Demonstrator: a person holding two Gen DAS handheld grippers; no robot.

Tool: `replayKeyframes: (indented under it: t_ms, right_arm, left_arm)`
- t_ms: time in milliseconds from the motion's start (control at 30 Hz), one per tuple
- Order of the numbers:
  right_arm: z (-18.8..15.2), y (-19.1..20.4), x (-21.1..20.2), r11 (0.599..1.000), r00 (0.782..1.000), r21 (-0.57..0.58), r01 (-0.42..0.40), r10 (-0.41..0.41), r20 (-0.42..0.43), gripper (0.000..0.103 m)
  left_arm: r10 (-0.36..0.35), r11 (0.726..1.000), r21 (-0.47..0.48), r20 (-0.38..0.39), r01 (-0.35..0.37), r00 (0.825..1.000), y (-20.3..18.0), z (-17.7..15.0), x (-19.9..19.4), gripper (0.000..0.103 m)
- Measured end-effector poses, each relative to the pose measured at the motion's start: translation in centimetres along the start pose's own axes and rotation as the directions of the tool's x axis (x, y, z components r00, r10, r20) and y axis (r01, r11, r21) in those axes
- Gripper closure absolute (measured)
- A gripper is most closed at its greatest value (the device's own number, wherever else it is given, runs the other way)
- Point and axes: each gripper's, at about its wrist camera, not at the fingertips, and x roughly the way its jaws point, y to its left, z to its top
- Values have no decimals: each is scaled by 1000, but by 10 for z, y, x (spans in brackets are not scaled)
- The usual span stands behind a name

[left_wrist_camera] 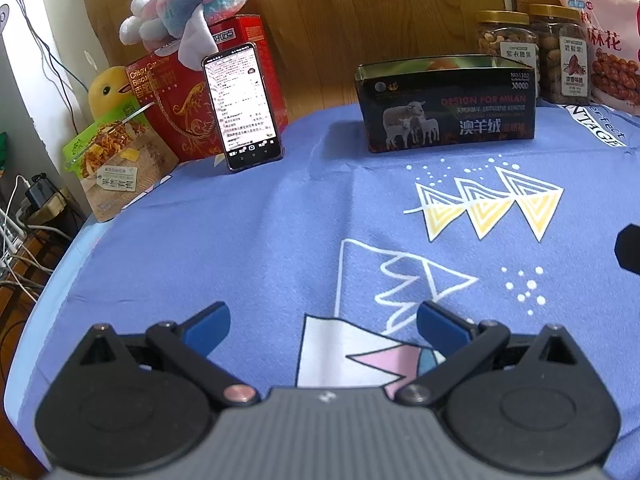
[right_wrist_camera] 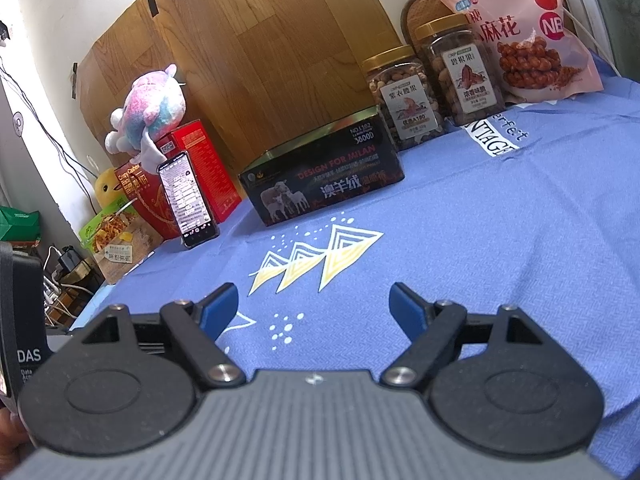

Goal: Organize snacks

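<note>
An open black tin (left_wrist_camera: 448, 120) (right_wrist_camera: 324, 184) with a sheep picture stands at the back of the blue cloth. Right of it are two gold-lidded nut jars (left_wrist_camera: 506, 46) (right_wrist_camera: 404, 96) and a pink snack bag (left_wrist_camera: 604, 44) (right_wrist_camera: 520, 32). At the far left a green snack pouch (left_wrist_camera: 116, 156) (right_wrist_camera: 112, 240) leans beside a red biscuit box (left_wrist_camera: 176, 108) (right_wrist_camera: 200, 160). My left gripper (left_wrist_camera: 323, 322) hovers open over the near cloth, nothing between its blue fingers. My right gripper (right_wrist_camera: 314, 306) is likewise open and empty.
A lit phone (left_wrist_camera: 242, 106) (right_wrist_camera: 188, 200) leans on the red box, with a pastel plush toy (left_wrist_camera: 192, 0) (right_wrist_camera: 148, 108) on top and a yellow plush (left_wrist_camera: 108, 88) behind. Cables and chargers (left_wrist_camera: 24, 216) lie past the table's left edge. A wood panel backs the table.
</note>
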Motion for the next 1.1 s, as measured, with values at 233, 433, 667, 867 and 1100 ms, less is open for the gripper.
replayKeyframes:
  t_ms: [233, 433, 667, 867, 1100]
  right_arm:
    - [1, -1, 1, 1000, 1000, 3, -2, 2, -3, 18]
    - [1, -1, 1, 1000, 1000, 4, 0, 0, -3, 18]
    - [1, -1, 1, 1000, 1000, 5, 0, 0, -2, 18]
    - [1, 0, 0, 1000, 1000, 6, 0, 0, -2, 18]
    - [1, 0, 0, 1000, 1000, 6, 1, -1, -2, 18]
  left_arm:
    - [-4, 1000, 5, -2, 4, 1000, -2, 0, 1, 0]
    - [-7, 1000, 5, -4, 7, 1000, -2, 1, 2, 0]
    - [-8, 1000, 0, -3, 8, 1000, -1, 0, 1, 0]
    - [-9, 1000, -10, -4, 9, 1000, 1, 0, 1, 0]
    - [-10, 1000, -11, -4, 10, 1000, 1, 0, 1, 0]
